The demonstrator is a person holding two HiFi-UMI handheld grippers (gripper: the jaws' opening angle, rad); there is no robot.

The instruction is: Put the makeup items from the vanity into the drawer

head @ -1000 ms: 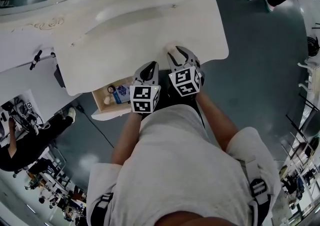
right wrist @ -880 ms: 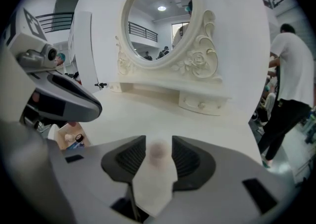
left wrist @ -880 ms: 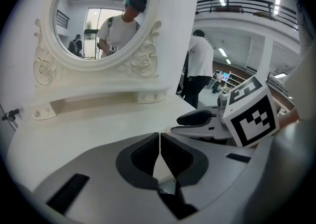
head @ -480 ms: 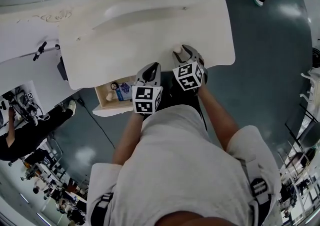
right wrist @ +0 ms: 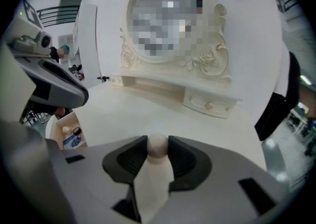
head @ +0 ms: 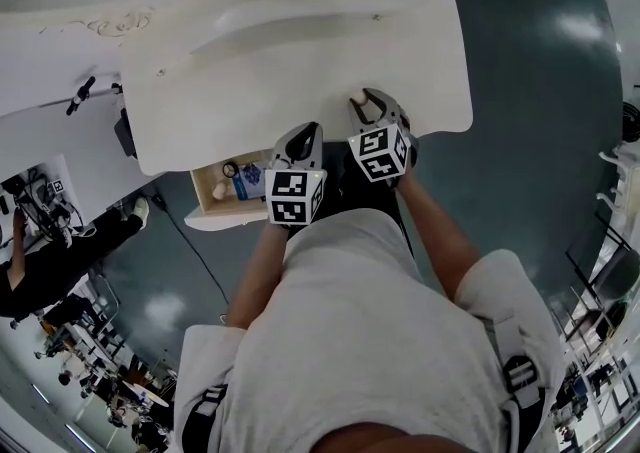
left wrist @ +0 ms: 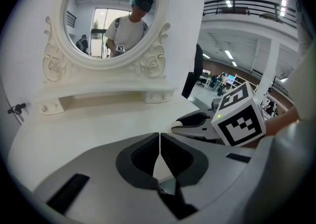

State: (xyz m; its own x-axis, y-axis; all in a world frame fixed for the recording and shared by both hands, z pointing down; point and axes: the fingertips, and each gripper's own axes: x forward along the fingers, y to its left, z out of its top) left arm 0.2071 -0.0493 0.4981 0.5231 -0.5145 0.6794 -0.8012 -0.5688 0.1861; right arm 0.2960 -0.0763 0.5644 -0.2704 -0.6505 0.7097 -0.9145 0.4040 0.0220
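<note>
I am holding a pale makeup item [right wrist: 154, 168] with a round head and a body widening below it. It is standing upright at the near edge of the white vanity top [head: 300, 51], between the jaws of my right gripper [right wrist: 158, 142], which are closing on it, the pads touching the head on both sides. The wooden drawer [head: 203, 203] is standing open under the vanity's left end. Lying in it are a small pale rounded piece [right wrist: 65, 130], a dark-rimmed round piece [right wrist: 76, 130] just beside it, and a blue-and-white packet [right wrist: 74, 142].
</note>
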